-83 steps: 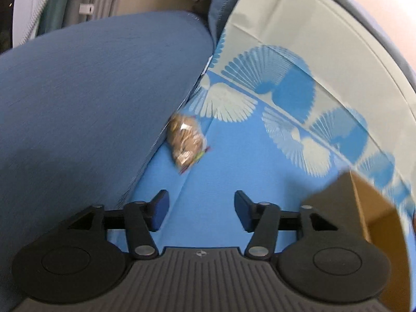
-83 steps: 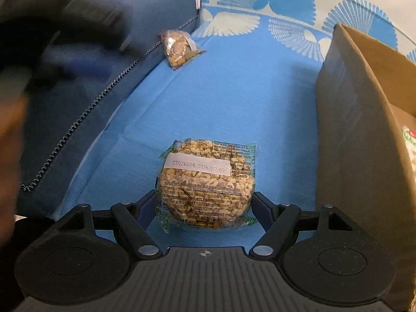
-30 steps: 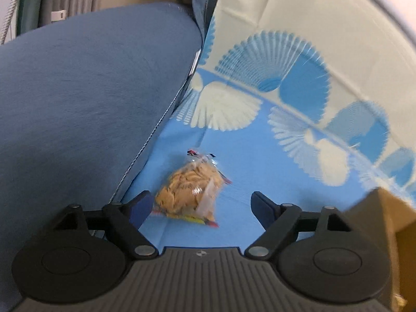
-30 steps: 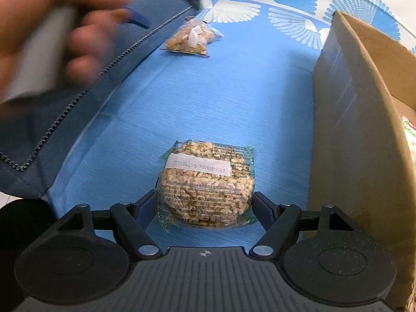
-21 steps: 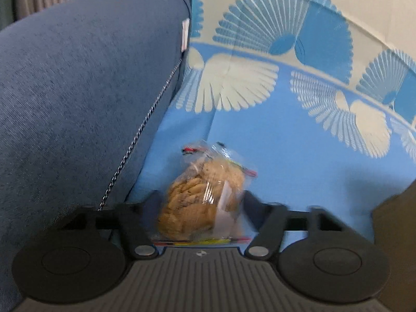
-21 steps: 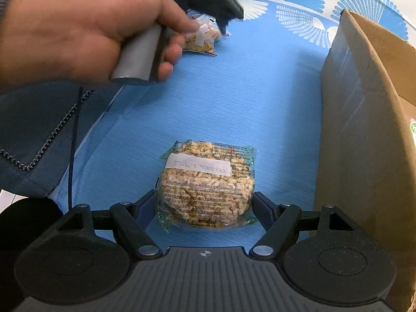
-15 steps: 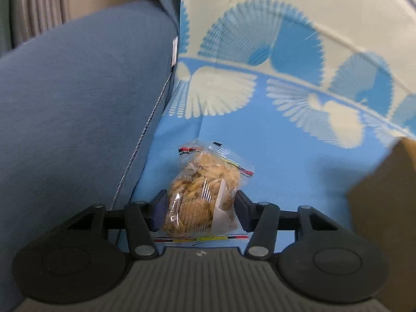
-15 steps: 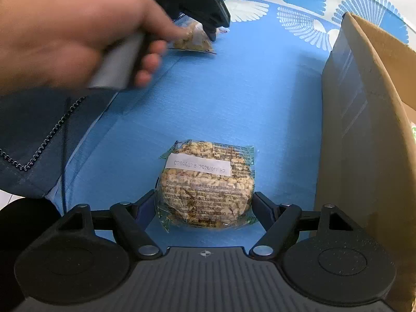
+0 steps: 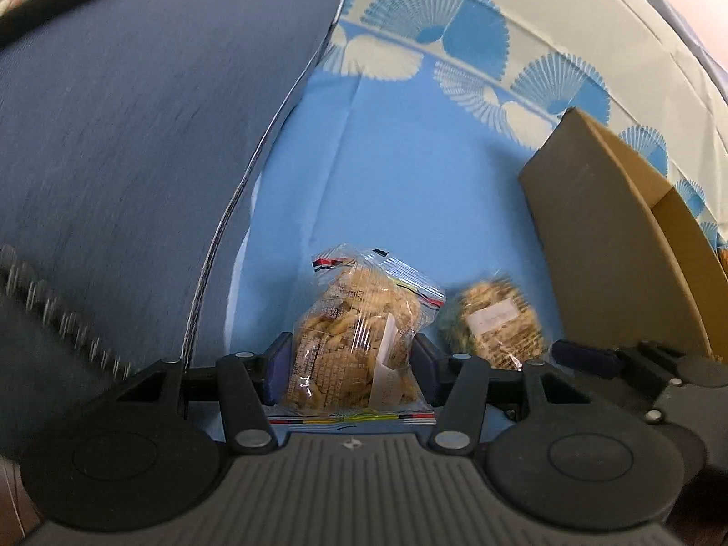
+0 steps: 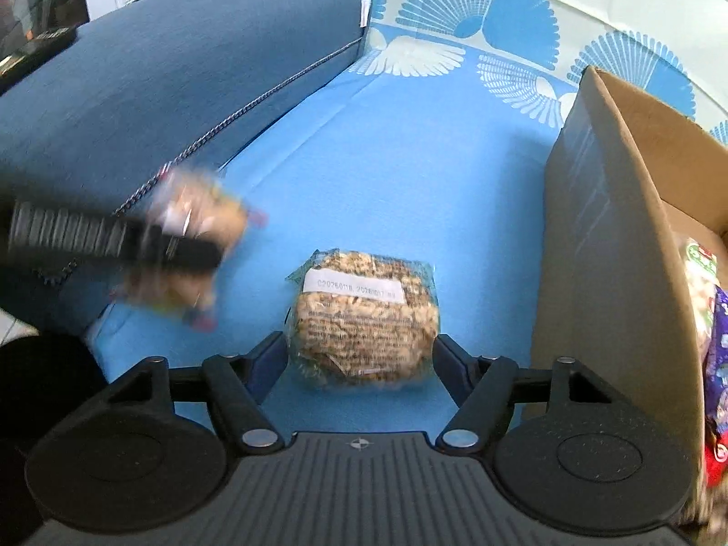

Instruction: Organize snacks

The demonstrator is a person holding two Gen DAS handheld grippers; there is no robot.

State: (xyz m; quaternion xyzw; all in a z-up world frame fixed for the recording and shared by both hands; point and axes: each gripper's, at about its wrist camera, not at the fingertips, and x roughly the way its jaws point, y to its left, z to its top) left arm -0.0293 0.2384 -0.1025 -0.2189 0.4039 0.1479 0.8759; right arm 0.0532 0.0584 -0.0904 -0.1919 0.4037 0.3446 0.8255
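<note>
Nearest to us, our left gripper (image 9: 349,361) pinches a clear packet of golden crackers (image 9: 357,346), its blue pads pressed against both sides of the wrapper. From the right wrist view that same packet (image 10: 195,245) shows only as a blur at the left, clamped in the dark tool.

Our right gripper (image 10: 359,357) has just been closing around a round cake of puffed grain (image 10: 364,318) in a clear wrapper with a white date label. The wrapped cake lies between its fingers on the bright blue cloth (image 10: 391,173); the left pad looks to touch the wrapper, while a narrow gap shows at the right pad, so we do not call it gripped.

Just beside the cake, to the right, stands an open cardboard box (image 10: 605,227) with colourful packets (image 10: 703,282) inside. To the left runs a dark blue cushion (image 10: 182,59) with a zip along its edge. Farther back, the cloth carries a border of blue and white fan shapes (image 10: 477,13).
</note>
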